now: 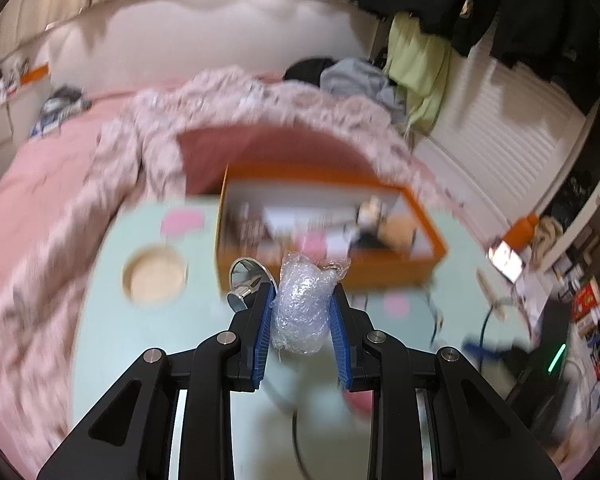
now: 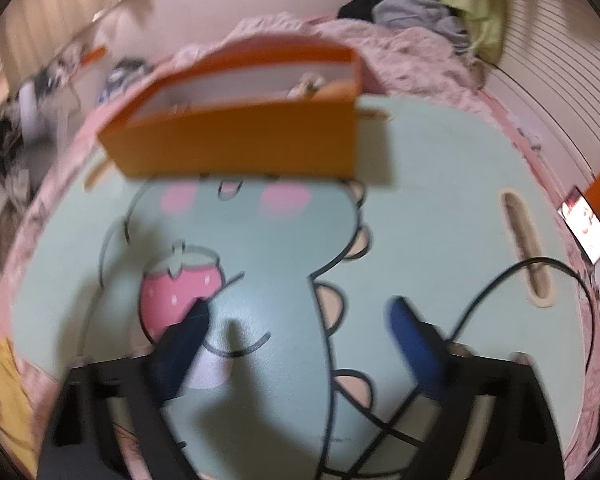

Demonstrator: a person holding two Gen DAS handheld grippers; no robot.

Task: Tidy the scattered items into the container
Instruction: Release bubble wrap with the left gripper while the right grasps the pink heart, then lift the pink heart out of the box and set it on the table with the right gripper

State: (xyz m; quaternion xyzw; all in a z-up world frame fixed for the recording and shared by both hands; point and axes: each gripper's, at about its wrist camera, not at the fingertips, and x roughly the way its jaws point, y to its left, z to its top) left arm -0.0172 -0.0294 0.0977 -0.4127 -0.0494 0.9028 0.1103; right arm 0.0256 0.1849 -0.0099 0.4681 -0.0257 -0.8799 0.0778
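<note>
While left tool (image 1: pixel 302 306) pinches bubble-wrap wad (image 1: pixel 302 308) between blue pads, wad hangs above mint surface (image 1: pixel 140 340), just short of orange box (image 1: pixel 384 270). Metal part (image 1: pixel 246 278) pokes out beside left pad; likely same bundle, cannot tell. Judgement: carry forward over near wall, lower inside, only then let go. Wad's long axis runs along fingers, far end toward box. Right tool (image 2: pixel 300 320) spread wide, holding nothing, low over surface, box ahead.
</note>
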